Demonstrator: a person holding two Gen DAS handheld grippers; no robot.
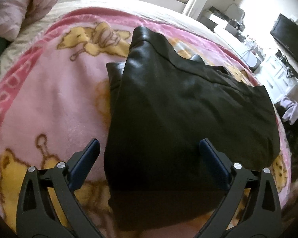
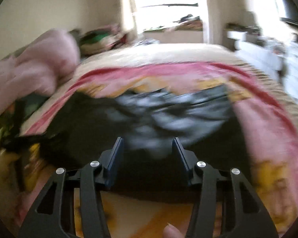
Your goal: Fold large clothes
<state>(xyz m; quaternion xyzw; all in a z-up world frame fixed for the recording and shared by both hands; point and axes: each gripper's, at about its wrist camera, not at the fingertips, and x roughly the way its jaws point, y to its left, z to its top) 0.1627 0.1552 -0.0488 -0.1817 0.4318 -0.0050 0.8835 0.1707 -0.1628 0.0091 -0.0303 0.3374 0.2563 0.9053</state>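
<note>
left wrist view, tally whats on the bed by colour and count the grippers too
Black: 1, the folded black garment
Pink with yellow bears: 1, the fleece blanket under it
Pale pink: 1, the puffy quilt at the far left corner
Cream: 1, the bedspread beneath the blanket
Grippers: 1, the left gripper, jaws open, holding nothing
Total: 5

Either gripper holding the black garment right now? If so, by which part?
Nothing held. Left gripper stands wide open over the black garment's near edge. Right gripper is open too, nothing pinched; its view is blurred.
</note>
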